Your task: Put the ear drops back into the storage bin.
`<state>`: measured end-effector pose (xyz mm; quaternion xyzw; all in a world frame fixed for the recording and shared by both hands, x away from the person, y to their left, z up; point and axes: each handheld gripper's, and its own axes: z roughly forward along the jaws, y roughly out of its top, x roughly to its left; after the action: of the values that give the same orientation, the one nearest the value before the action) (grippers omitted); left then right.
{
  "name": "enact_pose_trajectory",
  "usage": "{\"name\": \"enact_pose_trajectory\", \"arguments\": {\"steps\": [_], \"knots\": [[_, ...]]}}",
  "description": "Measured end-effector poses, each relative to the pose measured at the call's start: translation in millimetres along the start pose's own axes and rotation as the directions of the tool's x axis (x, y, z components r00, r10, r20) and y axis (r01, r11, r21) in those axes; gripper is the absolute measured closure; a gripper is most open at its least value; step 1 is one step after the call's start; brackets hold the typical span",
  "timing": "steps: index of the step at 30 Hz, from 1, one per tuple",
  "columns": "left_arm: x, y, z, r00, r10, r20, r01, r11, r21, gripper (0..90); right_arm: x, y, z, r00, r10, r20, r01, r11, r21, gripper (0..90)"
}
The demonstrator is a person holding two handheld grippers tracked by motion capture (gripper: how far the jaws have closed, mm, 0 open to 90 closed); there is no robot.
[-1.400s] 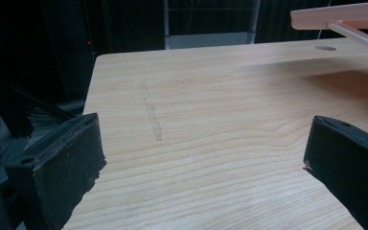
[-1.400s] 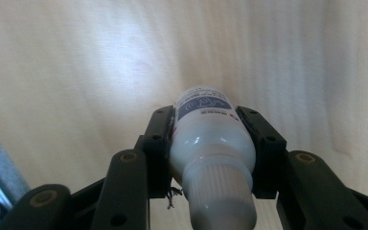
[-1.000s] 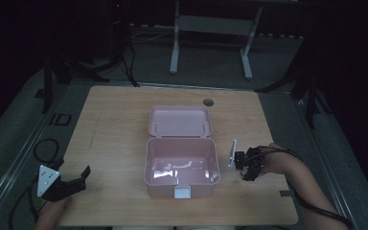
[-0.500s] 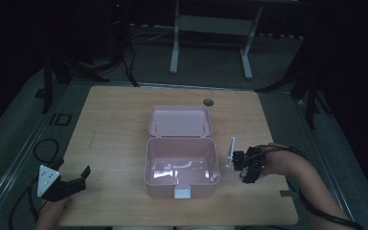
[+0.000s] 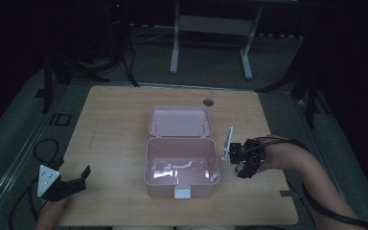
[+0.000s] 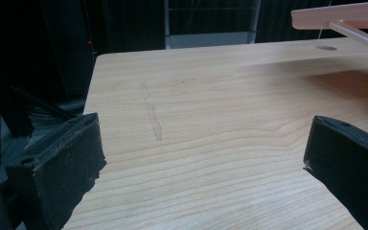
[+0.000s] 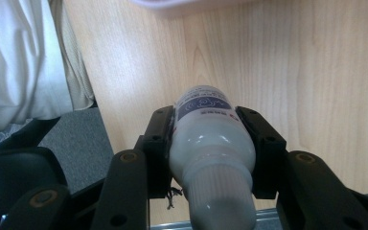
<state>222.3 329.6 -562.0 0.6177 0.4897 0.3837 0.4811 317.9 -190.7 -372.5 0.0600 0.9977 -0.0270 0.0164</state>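
Note:
My right gripper [image 7: 206, 120] is shut on a white plastic bottle [image 7: 211, 148] with a blue label, its jaws pressing on both sides of the body. In the high view this gripper [image 5: 245, 165] hangs above the table just right of an open pink box [image 5: 147, 163], whose lid [image 5: 179, 120] lies back flat behind it. The box has a white latch [image 5: 182, 192] at its front. My left gripper [image 5: 74, 168] rests at the near left corner of the table, open. Nothing lies between its jaws in the left gripper view [image 6: 206, 153].
The wooden table [image 5: 115, 120] has a round cable hole [image 5: 208, 102] near its far edge. In the right gripper view, the person's light clothing [image 7: 24, 62] is beside the table's near edge. A cable [image 5: 40, 148] loops off the left side. A white frame [image 5: 211, 28] stands behind the table.
My right gripper has risen a little with the bottle held in it, beside the box. The left gripper has stayed where it was.

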Motion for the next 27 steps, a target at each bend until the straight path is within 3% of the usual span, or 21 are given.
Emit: {"name": "enact_pose_trajectory", "arguments": {"steps": [12, 27], "knots": [[0.2, 0.0, -0.2, 1.0000, -0.001, 0.003, 0.001, 1.0000, 0.000, 0.4, 4.7, 30.2, -37.6, 0.9981, -0.059, 0.020, 0.059, 0.998, -0.031, 59.8], [0.6, 0.0, -0.2, 1.0000, -0.004, 0.006, 0.004, 1.0000, 0.000, 0.4, 1.3, 72.1, -35.6, 0.9944, -0.105, 0.011, 0.106, 0.993, -0.046, 59.9]]}}
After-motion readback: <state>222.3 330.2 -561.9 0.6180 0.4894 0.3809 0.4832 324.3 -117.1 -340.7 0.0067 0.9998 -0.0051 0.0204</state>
